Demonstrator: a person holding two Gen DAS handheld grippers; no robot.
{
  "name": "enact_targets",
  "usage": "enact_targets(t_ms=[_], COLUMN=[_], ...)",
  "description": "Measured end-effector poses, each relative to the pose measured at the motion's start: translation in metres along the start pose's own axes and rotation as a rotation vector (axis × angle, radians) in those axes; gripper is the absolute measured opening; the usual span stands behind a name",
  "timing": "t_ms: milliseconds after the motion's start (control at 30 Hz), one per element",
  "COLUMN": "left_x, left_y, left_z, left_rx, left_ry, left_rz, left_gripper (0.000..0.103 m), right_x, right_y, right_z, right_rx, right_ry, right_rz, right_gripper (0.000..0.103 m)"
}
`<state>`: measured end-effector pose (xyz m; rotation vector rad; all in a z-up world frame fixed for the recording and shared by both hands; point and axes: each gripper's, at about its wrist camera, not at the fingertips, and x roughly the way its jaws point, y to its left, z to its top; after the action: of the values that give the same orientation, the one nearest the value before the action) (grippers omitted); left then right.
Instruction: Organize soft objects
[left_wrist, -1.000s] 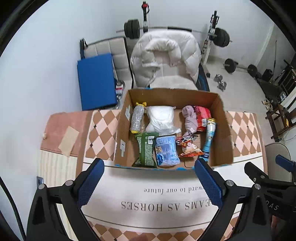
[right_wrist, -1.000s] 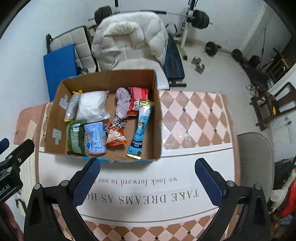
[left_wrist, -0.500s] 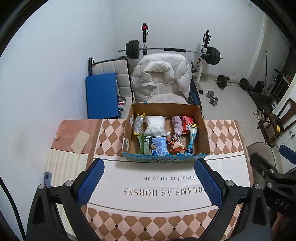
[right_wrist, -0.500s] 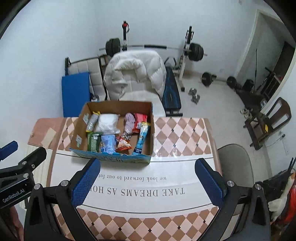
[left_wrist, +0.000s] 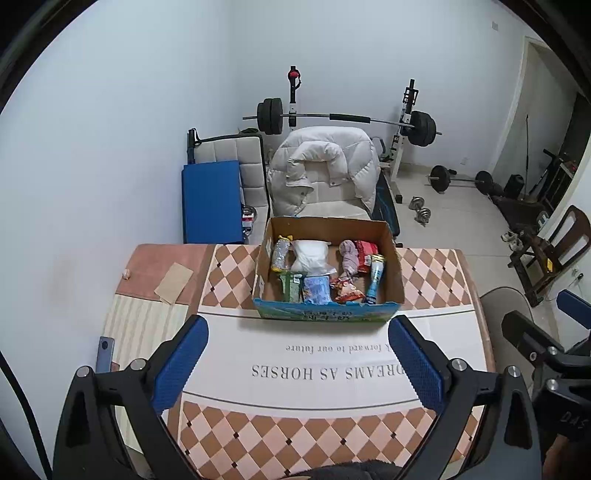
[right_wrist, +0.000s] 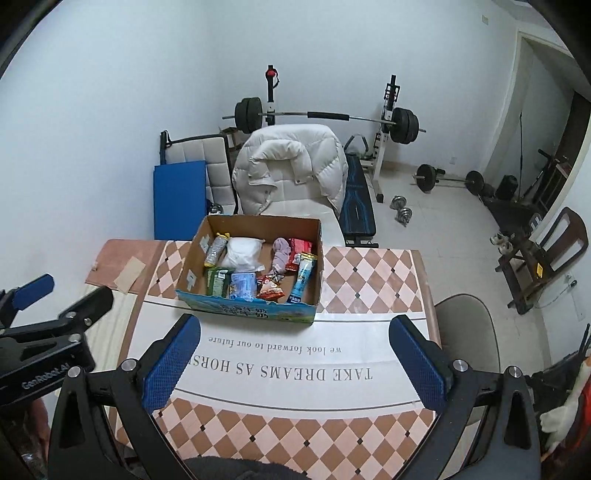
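Observation:
An open cardboard box (left_wrist: 389, 254) (right_wrist: 192, 254) stands on the table's far side. It holds several soft packs: a white bag (left_wrist: 311, 253) (right_wrist: 243, 251), a silver pack (left_wrist: 280, 253), a green pack (left_wrist: 291, 286), a blue pack (left_wrist: 316, 290) (right_wrist: 243, 285), a mauve cloth (left_wrist: 349, 256) (right_wrist: 280, 253), red snack packs (left_wrist: 366, 252) and a long blue tube pack (left_wrist: 376, 278) (right_wrist: 303, 275). My left gripper (left_wrist: 297, 363) is open and empty, high above the table's near half. My right gripper (right_wrist: 295, 363) is open and empty, likewise well back from the box.
The table (left_wrist: 443, 280) has a checked cloth and a white printed strip. A chair with a white puffer jacket (left_wrist: 325, 166) stands behind the box. A blue mat (left_wrist: 210, 199), barbell rack, weights and a wooden chair (left_wrist: 554, 254) surround it. A phone (left_wrist: 105, 354) lies at left.
Both grippers have pulled up and back from the box, which now looks smaller and farther. Both stay open and empty.

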<state>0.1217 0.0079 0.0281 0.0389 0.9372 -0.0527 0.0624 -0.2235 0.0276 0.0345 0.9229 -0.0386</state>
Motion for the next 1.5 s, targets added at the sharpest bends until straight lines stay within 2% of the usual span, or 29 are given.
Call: enact_targets(t_ms=[267, 433, 667, 867, 1133, 1500], left_x=[-0.009, -0.003, 0.013, 0.024, 0.029, 0.035], left_y=[-0.003, -0.002, 0.002, 0.007, 0.007, 0.003], left_z=[-0.004, 0.001, 0.009, 0.015, 0.019, 0.021], left_rx=[-0.002, -0.001, 0.000, -0.007, -0.002, 0.004], left_ry=[-0.015, -0.025, -0.051, -0.053, -0.054, -0.046], left_rz=[-0.008, -0.006, 0.057, 0.066, 0.065, 0.056], left_gripper=[0.100, 0.100, 0.103, 0.103, 0.103, 0.103], right_x=[-0.022, -0.008, 0.008, 0.024, 0.041, 0.043], right_y=[-0.006, -0.012, -0.012, -0.013, -0.013, -0.011], right_z=[-0.005, -0.004, 0.005, 0.016, 0.027, 0.030], right_rx=[0.007, 0.023, 0.011, 0.006, 0.005, -0.004], right_ry=[-0.018, -0.010, -0.028, -0.036, -0.032, -0.030], right_rz=[-0.022, -0.064, -0.109, -0.137, -0.141, -0.136], right_gripper=[0.103, 0.103, 0.103, 0.103, 0.103, 0.103])
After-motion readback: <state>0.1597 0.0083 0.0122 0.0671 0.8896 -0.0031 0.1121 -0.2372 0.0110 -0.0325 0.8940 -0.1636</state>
